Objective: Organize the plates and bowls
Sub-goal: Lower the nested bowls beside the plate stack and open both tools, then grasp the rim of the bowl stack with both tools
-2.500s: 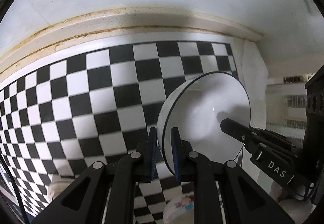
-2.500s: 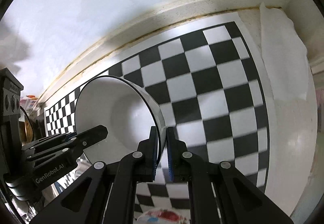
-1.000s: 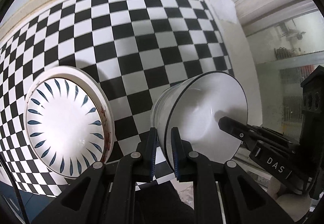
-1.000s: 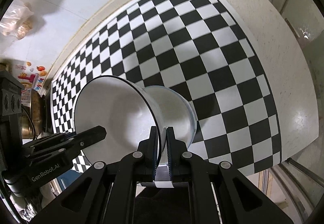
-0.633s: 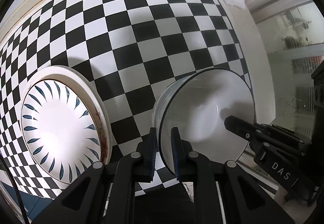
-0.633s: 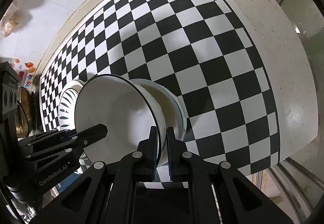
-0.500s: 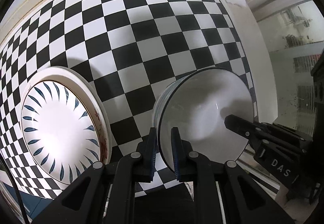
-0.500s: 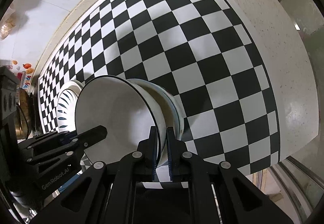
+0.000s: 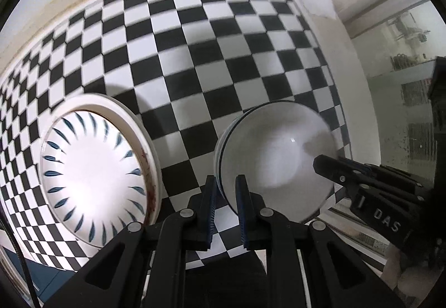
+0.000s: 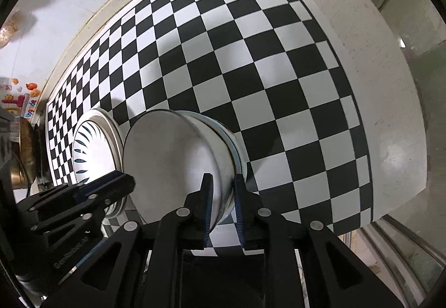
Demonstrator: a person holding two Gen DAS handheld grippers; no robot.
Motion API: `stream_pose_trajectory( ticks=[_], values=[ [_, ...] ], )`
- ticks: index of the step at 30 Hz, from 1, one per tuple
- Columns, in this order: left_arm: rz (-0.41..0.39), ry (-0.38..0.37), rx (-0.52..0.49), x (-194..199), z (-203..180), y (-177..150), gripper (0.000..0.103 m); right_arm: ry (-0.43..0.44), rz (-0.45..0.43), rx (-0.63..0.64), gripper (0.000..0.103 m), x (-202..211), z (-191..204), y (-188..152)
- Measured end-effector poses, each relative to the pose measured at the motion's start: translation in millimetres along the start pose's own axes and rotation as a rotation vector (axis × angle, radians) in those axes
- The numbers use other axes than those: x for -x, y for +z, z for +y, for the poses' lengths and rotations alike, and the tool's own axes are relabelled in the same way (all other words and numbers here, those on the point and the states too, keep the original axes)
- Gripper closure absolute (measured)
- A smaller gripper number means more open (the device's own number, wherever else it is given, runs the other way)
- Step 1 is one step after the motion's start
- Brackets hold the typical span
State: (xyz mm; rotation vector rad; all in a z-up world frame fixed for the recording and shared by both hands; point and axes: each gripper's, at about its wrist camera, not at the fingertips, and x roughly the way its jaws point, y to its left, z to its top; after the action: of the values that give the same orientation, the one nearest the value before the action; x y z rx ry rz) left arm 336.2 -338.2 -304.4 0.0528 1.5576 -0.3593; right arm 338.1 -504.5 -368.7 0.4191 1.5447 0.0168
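The left gripper [image 9: 225, 205] was clamped on the near rim of the white bowl [image 9: 276, 160], one pad inside and one outside, while the right gripper [image 10: 222, 206] straddled the opposite rim with its jaws just having been opening, the wall between them and the pads seemingly easing off. Holding the bowl at two opposite edges kept it level as it went down. It sat nested in another bowl [image 10: 237, 152], whose blue-lined rim showed just beneath it at the two o'clock side in the right wrist view, so the bowls appeared to be gathered into one stack. At nine o'clock from this stack, just beside it, lay the stacked plates [image 9: 94, 168], the top one ringed with blue leaf marks. Everything rested on the checkered mat [image 9: 195, 57] covering the pale surface [image 10: 390, 85].
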Motion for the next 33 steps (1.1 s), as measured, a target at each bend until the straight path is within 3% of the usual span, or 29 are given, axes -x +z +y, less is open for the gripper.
stream_pose_trajectory(
  ticks=[5,8,10,14,16,18,26,33],
  values=[
    [-0.097,0.049,-0.034,37.3,-1.1,-20.6,0.090,-0.025,-0.050,0.050,0.085,23.1,9.2,-15.8],
    [-0.149,0.059,-0.029,59.9,5.1,-37.8,0.084,-0.012,-0.093,0.088,0.082,44.3,20.9,-33.3],
    [-0.185,0.069,-0.020,73.6,10.6,-51.2,0.077,-0.011,-0.130,0.114,0.064,59.7,30.6,-46.5],
    [-0.223,0.075,-0.025,92.2,17.6,-73.0,0.067,-0.006,-0.209,0.146,0.044,89.9,46.3,-74.8],
    [-0.246,0.070,-0.022,100.9,19.2,-84.1,0.046,-0.012,-0.238,0.165,0.031,103.2,53.7,-89.8],
    [-0.294,0.083,-0.033,113.6,19.6,-96.5,0.027,-0.035,-0.253,0.191,0.026,113.4,62.0,-105.3],
    [-0.391,0.106,-0.040,149.7,19.9,-129.2,0.011,-0.056,-0.323,0.212,0.021,142.2,72.5,-150.4],
    [-0.420,0.093,-0.037,169.6,22.2,-149.7,0.010,-0.053,-0.382,0.194,0.019,165.8,75.1,-176.1]
  ],
)
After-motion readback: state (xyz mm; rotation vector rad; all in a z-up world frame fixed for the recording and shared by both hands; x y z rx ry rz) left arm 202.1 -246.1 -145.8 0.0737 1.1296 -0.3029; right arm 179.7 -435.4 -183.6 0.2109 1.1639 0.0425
